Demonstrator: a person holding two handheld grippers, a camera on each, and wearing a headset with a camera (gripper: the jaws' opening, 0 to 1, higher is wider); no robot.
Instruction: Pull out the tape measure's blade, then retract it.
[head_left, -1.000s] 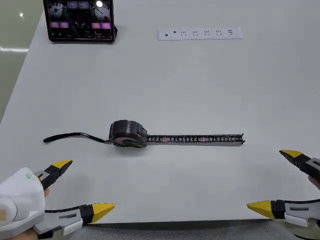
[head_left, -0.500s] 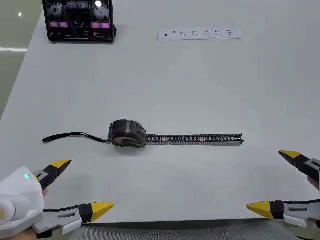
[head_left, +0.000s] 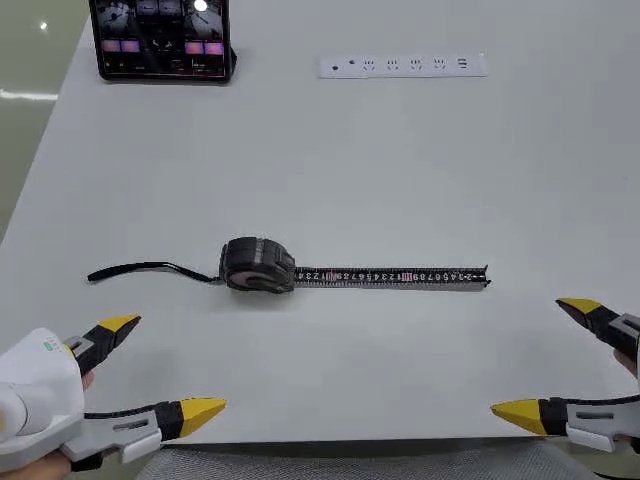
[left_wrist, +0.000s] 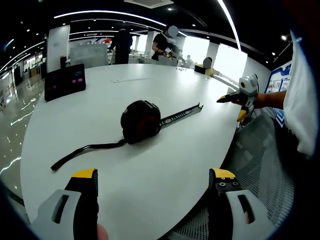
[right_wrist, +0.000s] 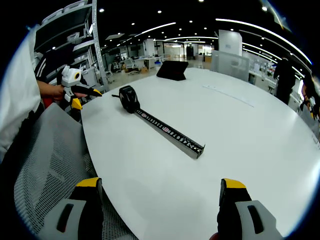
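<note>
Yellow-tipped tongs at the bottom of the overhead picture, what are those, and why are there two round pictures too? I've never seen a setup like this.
They are hand-held grippers, one in each of a person's hands: the left gripper and the right gripper. The overhead picture is the head view, from a camera on the person's head. Each round picture comes from a camera riding on one gripper, looking out between its own yellow-tipped fingers. On the white table lies a black tape measure with its blade pulled out to the person's right and a black strap trailing left. At the far side sit a white power strip and a dark screen. Both grippers are open and hold nothing; neither touches the tape measure.
</note>
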